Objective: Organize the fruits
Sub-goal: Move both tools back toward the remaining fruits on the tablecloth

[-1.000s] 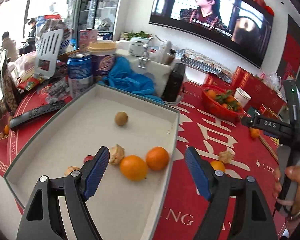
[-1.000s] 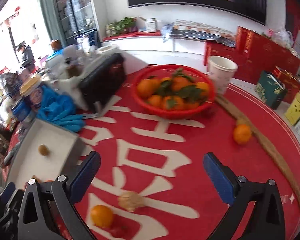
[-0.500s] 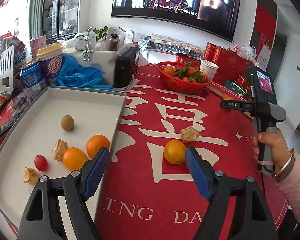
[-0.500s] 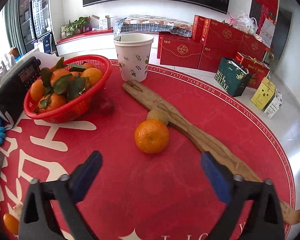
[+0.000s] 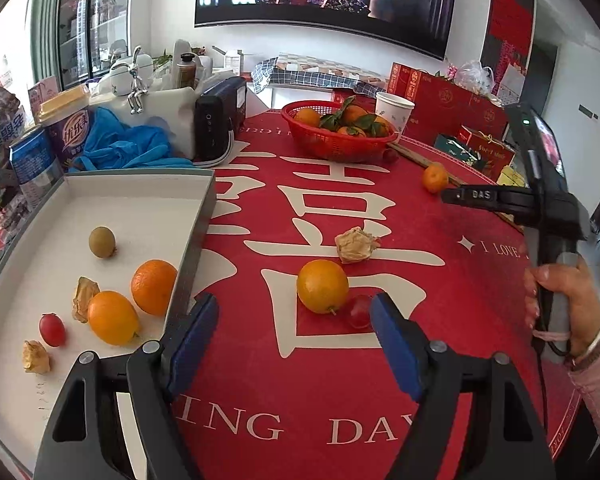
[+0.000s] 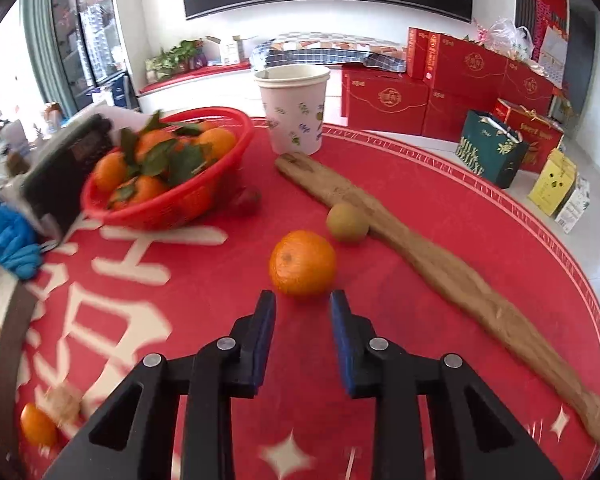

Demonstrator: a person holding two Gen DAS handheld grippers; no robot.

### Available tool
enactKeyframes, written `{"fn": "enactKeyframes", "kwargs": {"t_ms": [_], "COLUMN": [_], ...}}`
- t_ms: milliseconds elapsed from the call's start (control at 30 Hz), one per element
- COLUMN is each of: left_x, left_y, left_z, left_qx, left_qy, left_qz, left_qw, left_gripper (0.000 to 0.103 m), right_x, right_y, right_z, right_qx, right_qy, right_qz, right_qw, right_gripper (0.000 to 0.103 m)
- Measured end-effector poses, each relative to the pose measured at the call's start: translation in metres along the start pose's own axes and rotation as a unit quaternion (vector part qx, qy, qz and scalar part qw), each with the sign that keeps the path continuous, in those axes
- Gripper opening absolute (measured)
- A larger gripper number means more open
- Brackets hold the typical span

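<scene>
The left gripper point(image 5: 292, 320) hangs spread and empty above a smooth orange fruit point(image 5: 322, 286) near the white tray's point(image 5: 198, 216) right edge. The right gripper point(image 6: 302, 312) is closing, empty, behind a round orange tangerine point(image 6: 302, 262) mid-table.

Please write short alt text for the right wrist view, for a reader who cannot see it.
The right hand-held gripper points down at a mandarin on a red tablecloth, its jaws closing just short of the fruit with nothing between them. Behind the mandarin a small brown fruit rests against a long wooden board; farther back stand a red basket of leafy mandarins and a paper cup.
</scene>
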State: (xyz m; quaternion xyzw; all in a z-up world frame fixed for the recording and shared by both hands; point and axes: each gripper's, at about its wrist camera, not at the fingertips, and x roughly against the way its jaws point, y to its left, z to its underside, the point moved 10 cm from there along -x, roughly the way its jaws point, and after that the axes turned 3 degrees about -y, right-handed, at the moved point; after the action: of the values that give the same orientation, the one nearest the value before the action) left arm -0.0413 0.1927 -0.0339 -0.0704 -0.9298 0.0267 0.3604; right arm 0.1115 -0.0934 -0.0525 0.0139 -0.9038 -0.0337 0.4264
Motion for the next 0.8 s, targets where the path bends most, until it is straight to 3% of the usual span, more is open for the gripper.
{"fn": "enactKeyframes", "kwargs": {"t_ms": [200,367,400,467,500,667,733,800], "left_x": [-0.005,-0.027,-0.031,-0.044,-0.049,-0.066,-0.064,-0.063], "left_y": [-0.011,-0.021,-0.022,-0.025,-0.025,-0.023,-0.024,-0.022], "left_z": [0.000,-0.001,-0.001,-0.002,-0.002,-0.003,-0.004,-0.005], "left_qx": [-0.026,-0.020,-0.021,-0.026,-0.025,-0.023,-0.027,-0.023], "left_qy": [0.004,0.035,0.040,0.056,0.063,0.082,0.078,0.076], "left_qz": [0.002,0.003,0.000,-0.005,-0.006,-0.020,-0.018,-0.019], "left_qw": [0.9996,0.9992,0.9990,0.9981,0.9977,0.9962,0.9964,0.9967], "left_gripper": [0.081,0.081,0.081,0.081,0.080,0.064,0.047,0.037], "right_x": [0.066,0.068,0.066,0.065,0.067,0.076,0.074,0.071], "right_y": [0.021,0.029,0.027,0.023,0.022,0.011,0.007,0.005], "right_z": [0.054,0.074,0.076,0.076,0.076,0.070,0.072,0.074], "right_qx": [0.012,0.010,0.012,0.007,0.000,-0.013,-0.025,-0.031], "right_qy": [-0.014,0.005,0.011,0.015,0.012,-0.001,0.007,0.016], "right_qz": [-0.057,-0.097,-0.093,-0.100,-0.106,-0.114,-0.120,-0.122], "right_qw": [0.998,0.995,0.995,0.995,0.994,0.993,0.992,0.992], "right_gripper": [0.030,0.032,0.036,0.075,0.076,0.076,0.076,0.076]}}
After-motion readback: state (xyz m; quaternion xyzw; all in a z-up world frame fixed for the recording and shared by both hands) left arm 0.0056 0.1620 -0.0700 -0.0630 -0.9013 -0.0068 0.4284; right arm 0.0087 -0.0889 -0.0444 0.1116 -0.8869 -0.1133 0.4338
